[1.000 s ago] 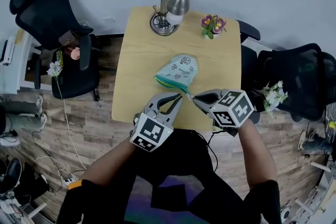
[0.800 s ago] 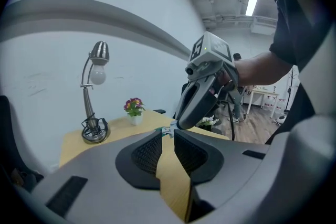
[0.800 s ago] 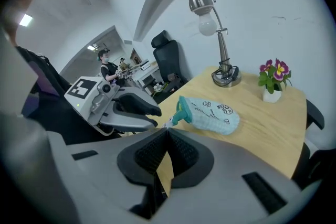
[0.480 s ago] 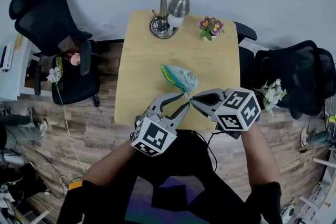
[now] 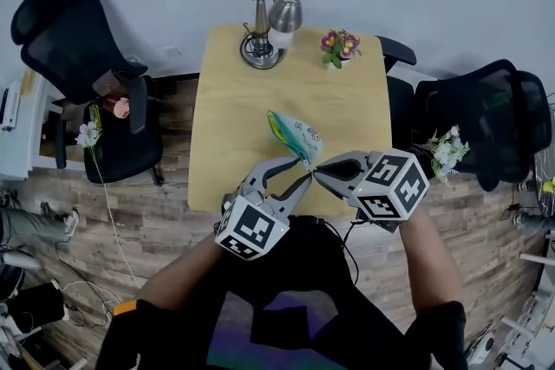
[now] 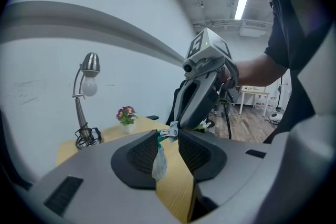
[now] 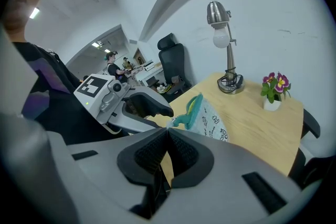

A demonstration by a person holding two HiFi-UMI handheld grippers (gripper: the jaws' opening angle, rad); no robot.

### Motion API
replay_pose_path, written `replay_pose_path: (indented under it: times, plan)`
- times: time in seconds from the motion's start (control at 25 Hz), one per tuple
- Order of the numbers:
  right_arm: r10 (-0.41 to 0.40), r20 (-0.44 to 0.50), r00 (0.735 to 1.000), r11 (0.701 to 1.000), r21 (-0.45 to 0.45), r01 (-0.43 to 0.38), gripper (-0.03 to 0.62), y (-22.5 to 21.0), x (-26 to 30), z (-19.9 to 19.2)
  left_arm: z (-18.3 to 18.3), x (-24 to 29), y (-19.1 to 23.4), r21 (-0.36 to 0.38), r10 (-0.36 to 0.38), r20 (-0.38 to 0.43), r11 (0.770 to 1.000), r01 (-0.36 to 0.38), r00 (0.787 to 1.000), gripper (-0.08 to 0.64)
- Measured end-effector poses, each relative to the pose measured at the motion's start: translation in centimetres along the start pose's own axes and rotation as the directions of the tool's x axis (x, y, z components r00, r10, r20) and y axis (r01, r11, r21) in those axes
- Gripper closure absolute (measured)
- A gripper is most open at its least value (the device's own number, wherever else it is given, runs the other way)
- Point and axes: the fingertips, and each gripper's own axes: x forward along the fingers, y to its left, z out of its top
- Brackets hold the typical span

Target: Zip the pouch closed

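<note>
The light teal pouch (image 5: pixel 295 134) with small prints hangs tilted just above the wooden table (image 5: pixel 234 100), lifted by its near end. My right gripper (image 5: pixel 316 172) is shut on the metal zipper pull (image 6: pixel 169 132) at that end; the right gripper view shows the pouch (image 7: pixel 205 118) just past my closed tips. My left gripper (image 5: pixel 302 169) sits right beside it, and its jaws have just been opening. In the left gripper view the pouch's edge (image 6: pixel 158 161) shows in the gap between the open jaws, with neither pad pressing on it.
A silver desk lamp (image 5: pixel 270 20) and a small pot of flowers (image 5: pixel 340 45) stand at the table's far edge. Black office chairs stand to the left (image 5: pixel 82 56) and right (image 5: pixel 486 121). The floor around is wood planks.
The pouch has come off the table and now hangs tilted from the right gripper. The left jaws went from shut to open. Both grippers rose a little.
</note>
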Motion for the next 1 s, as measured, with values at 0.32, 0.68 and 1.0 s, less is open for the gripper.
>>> replay_pose_path:
  times: [0.32,0.68,1.0]
  plan:
    - [-0.015,-0.011,1.0,1.0,0.001,0.015,0.575,-0.16,-0.3,-0.57,0.8,-0.15,-0.61,-0.001,-0.024,0.028,1.0,0.024,0.999,0.473]
    - [-0.014,-0.02,1.0,1.0,-0.003,0.014,0.575,-0.34,-0.18,-0.85,0.91,-0.32,-0.26,-0.036,-0.007,0.044,0.999,0.009,0.999,0.537]
    - [0.0,-0.028,1.0,1.0,-0.01,0.0,0.575,-0.05,0.35,-0.95,0.18,0.0,0.08,-0.06,-0.007,0.022,0.998,0.008,1.0,0.546]
